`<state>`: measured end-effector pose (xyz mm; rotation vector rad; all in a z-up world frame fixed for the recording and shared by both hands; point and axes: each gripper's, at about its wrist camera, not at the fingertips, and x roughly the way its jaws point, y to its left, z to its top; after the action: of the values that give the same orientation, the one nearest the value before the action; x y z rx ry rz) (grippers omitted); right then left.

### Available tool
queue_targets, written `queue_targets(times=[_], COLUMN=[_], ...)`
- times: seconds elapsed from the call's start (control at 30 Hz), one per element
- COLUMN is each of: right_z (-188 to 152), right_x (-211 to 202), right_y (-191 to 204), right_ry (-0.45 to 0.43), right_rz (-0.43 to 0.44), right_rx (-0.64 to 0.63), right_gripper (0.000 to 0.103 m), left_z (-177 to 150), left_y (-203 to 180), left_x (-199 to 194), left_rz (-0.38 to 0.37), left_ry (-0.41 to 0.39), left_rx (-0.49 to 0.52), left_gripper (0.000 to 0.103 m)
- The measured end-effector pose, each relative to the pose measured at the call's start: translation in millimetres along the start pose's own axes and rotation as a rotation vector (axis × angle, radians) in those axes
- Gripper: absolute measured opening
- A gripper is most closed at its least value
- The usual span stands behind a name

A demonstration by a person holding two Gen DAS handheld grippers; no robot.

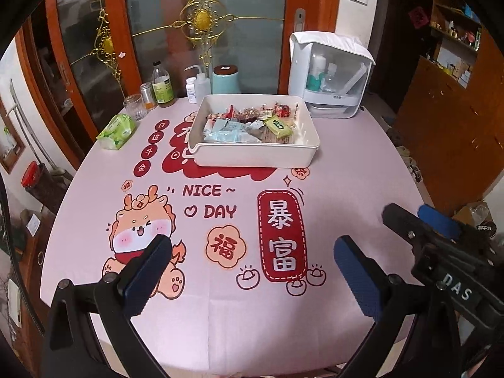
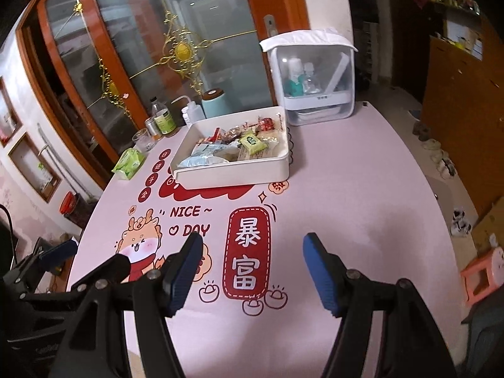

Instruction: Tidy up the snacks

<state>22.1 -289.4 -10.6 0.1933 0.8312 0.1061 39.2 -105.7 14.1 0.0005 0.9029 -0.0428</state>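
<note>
A white tray (image 1: pixel 252 156) stands at the far middle of the pink printed tablecloth, holding several wrapped snacks (image 1: pixel 249 126), among them a yellow-green packet (image 1: pixel 278 126) and pale blue packets. It also shows in the right wrist view (image 2: pixel 233 174), with the snacks (image 2: pixel 239 145) inside. My left gripper (image 1: pixel 252 252) is open and empty above the near part of the table. My right gripper (image 2: pixel 252 249) is open and empty, also near the front edge; it shows at the right of the left wrist view (image 1: pixel 422 217).
Along the far edge stand a green tissue pack (image 1: pixel 116 132), a glass jar (image 1: pixel 135 107), bottles (image 1: pixel 162 86), a teal canister (image 1: pixel 225 78) and a white box with a clear front (image 1: pixel 330 75). A glass door is behind. A pink stool (image 2: pixel 482 277) stands at right.
</note>
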Motion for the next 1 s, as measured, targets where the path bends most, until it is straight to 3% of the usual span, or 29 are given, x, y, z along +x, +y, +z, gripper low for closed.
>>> queue_targets(times=[0.4,1.0], right_z=[-13.2,-15.5], right_x=[-11.1,-13.7], right_y=[12.5,15.2], right_ry=[-0.022,-0.016], right_rz=[-0.054,-0.063], right_rx=[-0.001,-0.001], right_gripper=[0.066,0.066], left_z=[-3.3,-7.0], left_y=[9.4,12.3], left_x=[-1.1,-3.3], left_rz=[0.018,0.011], left_ry=[-0.025,-0.020], left_rx=[0.016,0.015], left_gripper=[0.102,0.102])
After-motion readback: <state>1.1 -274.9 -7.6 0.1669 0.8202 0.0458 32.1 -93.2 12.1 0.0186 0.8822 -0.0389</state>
